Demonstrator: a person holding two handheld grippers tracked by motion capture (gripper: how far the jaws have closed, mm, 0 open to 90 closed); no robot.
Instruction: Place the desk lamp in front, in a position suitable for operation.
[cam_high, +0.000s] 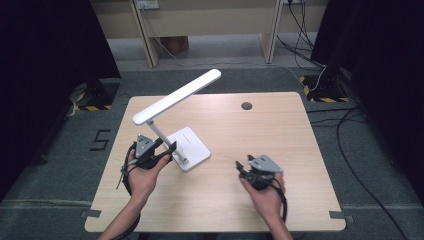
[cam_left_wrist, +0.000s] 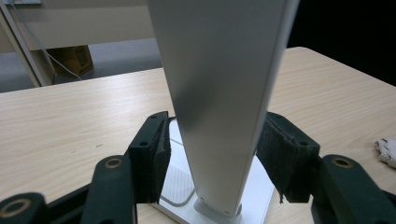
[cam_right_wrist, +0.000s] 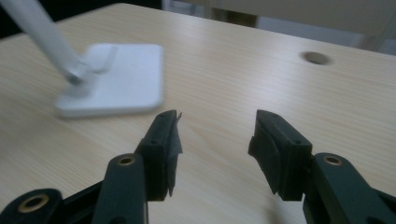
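White desk lamp with flat square base and long bar head (cam_high: 186, 131) stands left of centre on the pale wood worktop (cam_high: 260, 125). Left tongs (cam_high: 161, 151) sit spread around the lamp's slanted white stem (cam_left_wrist: 224, 93), one pad either side (contact unclear, small gap seen on left pad). Right tongs (cam_high: 243, 167) open, nothing between them, low over bare worktop well right of lamp base (cam_right_wrist: 116, 77)

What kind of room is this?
Probably a lab or recording studio: a bare wooden table with one desk lamp, black curtains at the sides, and hazard tape on the floor.
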